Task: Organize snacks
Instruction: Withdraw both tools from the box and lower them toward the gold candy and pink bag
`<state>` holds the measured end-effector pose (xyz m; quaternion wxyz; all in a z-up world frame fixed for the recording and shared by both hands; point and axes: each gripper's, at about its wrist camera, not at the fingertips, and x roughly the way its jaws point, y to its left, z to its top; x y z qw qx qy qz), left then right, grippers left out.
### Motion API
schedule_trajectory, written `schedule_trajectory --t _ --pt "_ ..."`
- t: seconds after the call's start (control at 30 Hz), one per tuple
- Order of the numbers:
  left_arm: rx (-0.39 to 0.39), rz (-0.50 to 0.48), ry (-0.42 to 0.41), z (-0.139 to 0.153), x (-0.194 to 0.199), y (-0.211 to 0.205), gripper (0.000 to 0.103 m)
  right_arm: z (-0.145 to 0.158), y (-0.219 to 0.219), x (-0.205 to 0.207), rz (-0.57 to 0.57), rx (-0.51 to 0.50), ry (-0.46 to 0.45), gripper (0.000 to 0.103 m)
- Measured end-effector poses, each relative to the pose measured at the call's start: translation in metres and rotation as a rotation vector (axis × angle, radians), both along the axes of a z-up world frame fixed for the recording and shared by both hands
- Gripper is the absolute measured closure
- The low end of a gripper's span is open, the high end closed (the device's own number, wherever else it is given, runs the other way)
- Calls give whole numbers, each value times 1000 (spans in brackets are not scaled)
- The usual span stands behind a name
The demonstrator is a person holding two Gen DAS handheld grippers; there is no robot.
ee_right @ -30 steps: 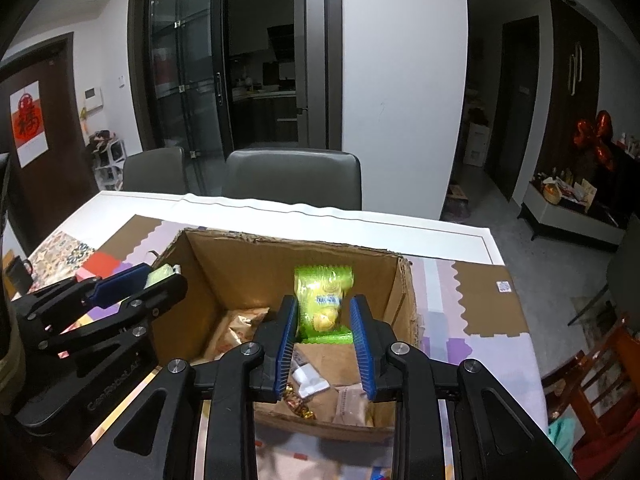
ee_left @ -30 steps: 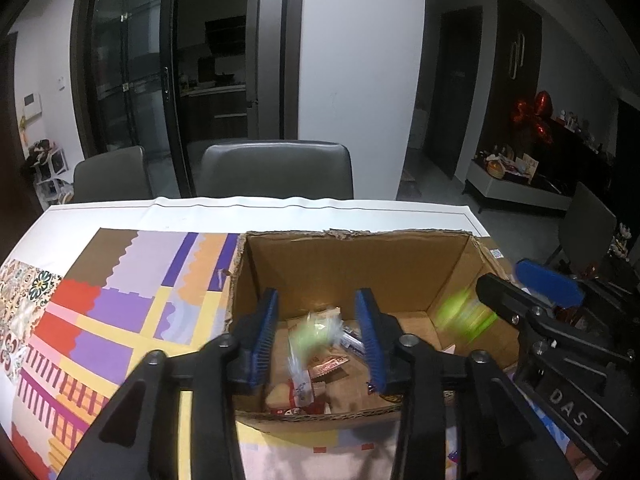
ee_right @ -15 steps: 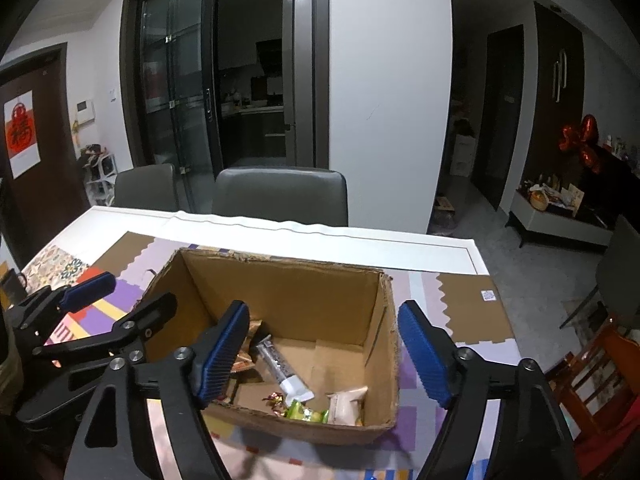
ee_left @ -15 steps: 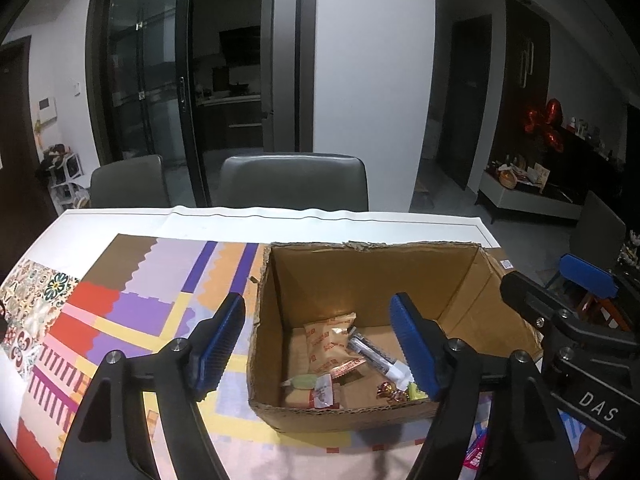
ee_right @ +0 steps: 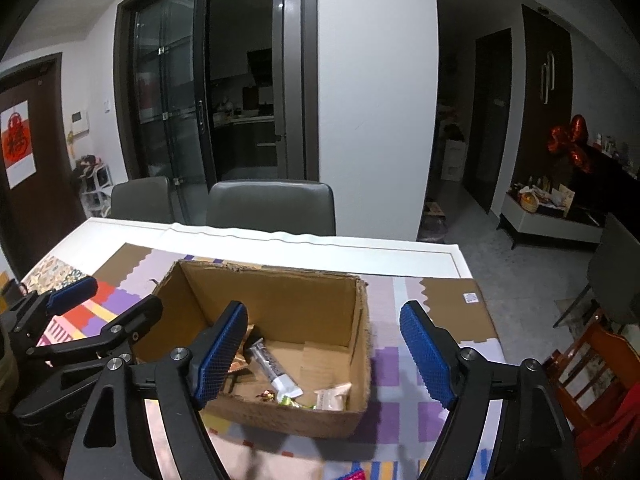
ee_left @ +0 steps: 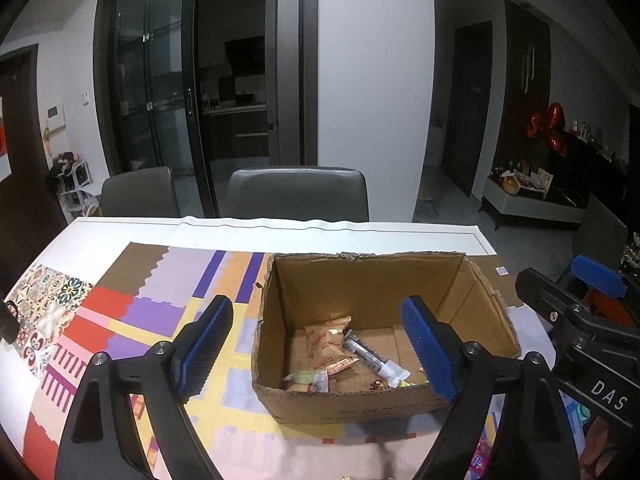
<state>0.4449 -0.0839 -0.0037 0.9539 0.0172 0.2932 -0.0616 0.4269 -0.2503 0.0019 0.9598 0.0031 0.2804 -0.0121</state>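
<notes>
Both grippers hang empty above the cardboard box (ee_left: 384, 400) on the desk (ee_left: 132, 228), the left gripper (ee_left: 316, 348) with fingers opening, the right gripper (ee_right: 332, 352) with fingers apart, probably because the snacks (ee_left: 332, 344) already lie inside.

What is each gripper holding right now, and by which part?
Nothing. The left gripper is empty, its jaws opening; the right gripper is open and empty. The snacks lie in the cardboard box.
</notes>
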Motion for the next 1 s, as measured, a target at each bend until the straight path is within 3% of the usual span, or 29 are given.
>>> schedule_trajectory --t 0.13,0.5,1.0 --pt "1 1 -17 9 -10 -3 10 10 -6 -12 -17 -4 -25 16" --pt "12 1 -60 33 -40 -10 2 35 -20 -43 -36 -7 -68 14" --pt "19 -6 -52 29 -71 -18 0 36 -33 -81 -62 -27 -82 11"
